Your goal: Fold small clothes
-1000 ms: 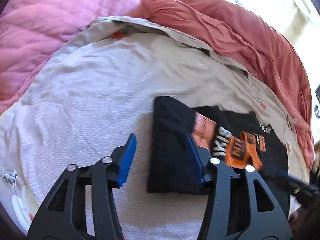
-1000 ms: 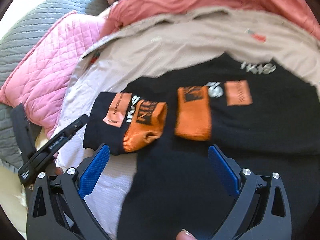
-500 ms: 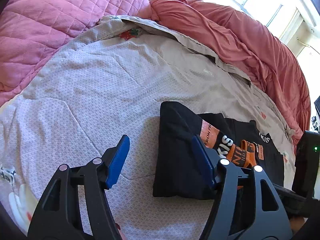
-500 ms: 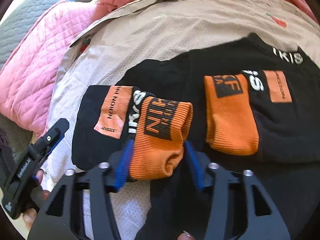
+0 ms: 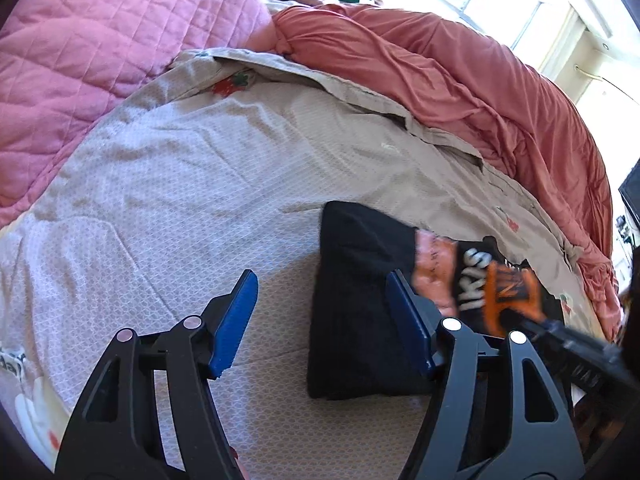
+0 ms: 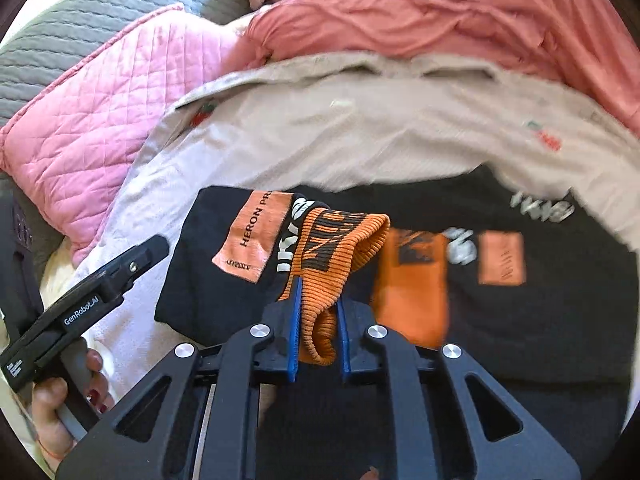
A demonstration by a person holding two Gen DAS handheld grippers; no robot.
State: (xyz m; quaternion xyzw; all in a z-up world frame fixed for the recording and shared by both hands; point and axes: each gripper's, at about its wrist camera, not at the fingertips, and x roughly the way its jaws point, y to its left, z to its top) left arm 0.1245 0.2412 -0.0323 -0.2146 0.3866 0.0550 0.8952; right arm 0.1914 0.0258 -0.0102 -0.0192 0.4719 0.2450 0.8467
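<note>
Blue-padded jaws of the left gripper stand spread above a pale patterned bedspread, nothing between them, the right pad over the near edge of a folded black garment that lies flat on the cover. Beyond the left side of the bed sits a pink quilted blanket, with a grey quilted cover behind it in the right wrist view, where a hand grips the left tool's handle at the lower left. At centre, the right gripper has just been closing and now pinches the ribbed orange cuff of the garment, the knit bunched up between its pads. A second orange cuff rests just to the right on a larger spread of black fabric printed with white lettering. Along the far right edge runs a rumpled salmon duvet, and a bright window glares behind it.
</note>
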